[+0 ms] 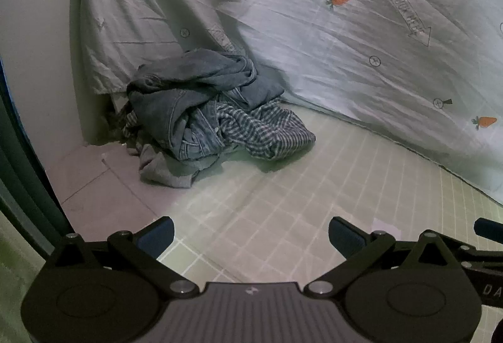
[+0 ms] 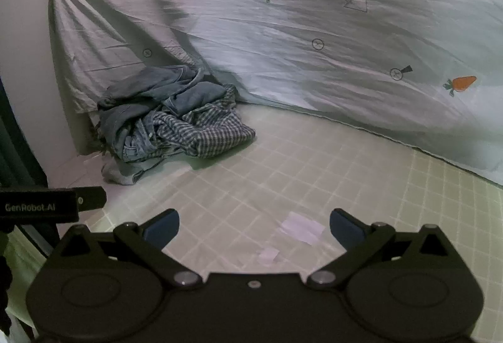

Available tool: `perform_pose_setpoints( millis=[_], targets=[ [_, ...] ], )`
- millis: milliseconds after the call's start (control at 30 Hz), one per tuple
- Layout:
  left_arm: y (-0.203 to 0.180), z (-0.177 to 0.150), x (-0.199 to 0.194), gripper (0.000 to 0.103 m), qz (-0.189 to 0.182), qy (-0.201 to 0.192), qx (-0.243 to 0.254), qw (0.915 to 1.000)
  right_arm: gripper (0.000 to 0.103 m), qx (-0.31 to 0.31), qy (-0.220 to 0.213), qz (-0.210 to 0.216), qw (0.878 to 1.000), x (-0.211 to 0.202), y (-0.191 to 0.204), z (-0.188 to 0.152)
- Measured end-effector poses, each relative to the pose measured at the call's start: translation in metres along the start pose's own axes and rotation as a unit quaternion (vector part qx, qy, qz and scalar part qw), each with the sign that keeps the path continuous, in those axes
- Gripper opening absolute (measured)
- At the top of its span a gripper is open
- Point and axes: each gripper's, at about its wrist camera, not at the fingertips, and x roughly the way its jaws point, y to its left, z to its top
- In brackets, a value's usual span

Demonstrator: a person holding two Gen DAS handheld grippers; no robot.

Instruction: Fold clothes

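Two grippers, both empty, one heap of clothes. Biggest thing around: pale sheet point(image 1: 361, 38) printed with orange carrots, arrows and small circled crosses, draped down like a backdrop across the far side and right, its lower edge lying on the mat. At far left it bunches into hanging folds against a plain wall point(image 1: 34, 38). Sheet sits right behind the clothes and touches the heap's back.

Grid-checked mat point(image 1: 283, 204), pale green-white, covers the surface from the grippers up to the sheet. Bare tiled floor point(image 1: 103, 195) shows left of the mat edge. Dark vertical frame at far left edge, can't tell what it is.

Clothes pile point(image 1: 204, 110) sits in the far-left corner where sheet, wall and mat meet, well apart from both grippers. Crumpled, no clear long axis; heap spreads roughly left to right. Denim jeans point(image 1: 176, 98) on top and left, seams and a pocket showing. Checked shirt point(image 1: 264, 129) spills out to the right onto the mat. Grey cloth point(image 1: 166, 170) pokes out at the bottom front, partly on the bare floor.

Nothing lies between grippers and pile but open mat. Two pale patches point(image 2: 301, 228) on the mat just ahead of the right gripper.

Left gripper point(image 1: 251, 237) low over the mat, fingers spread wide, nothing between them. Right gripper point(image 2: 254, 228) same, spread wide, empty, beside the left one.
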Motion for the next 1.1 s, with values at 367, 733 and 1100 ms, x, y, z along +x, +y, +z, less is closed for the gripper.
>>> perform_pose_setpoints(
  millis=[367, 733, 1100],
  targets=[
    [0.0013, 0.0006, 0.0005, 0.103, 0.003, 0.008, -0.003, 1.0000, 0.103, 0.004, 0.003, 0.007, 1.000, -0.0005, -0.0037, -0.0039],
    [0.0023, 0.0000, 0.0001, 0.103, 0.002, 0.010, -0.004, 0.9999, 0.103, 0.004, 0.005, 0.004, 1.000, -0.0012, -0.0002, -0.0067],
    [0.0008, -0.0011, 0.0029, 0.103, -0.001, 0.014, 0.000, 0.9999, 0.103, 0.009, 0.010, 0.001, 1.000, 0.0004, -0.0035, -0.0089]
  ],
)
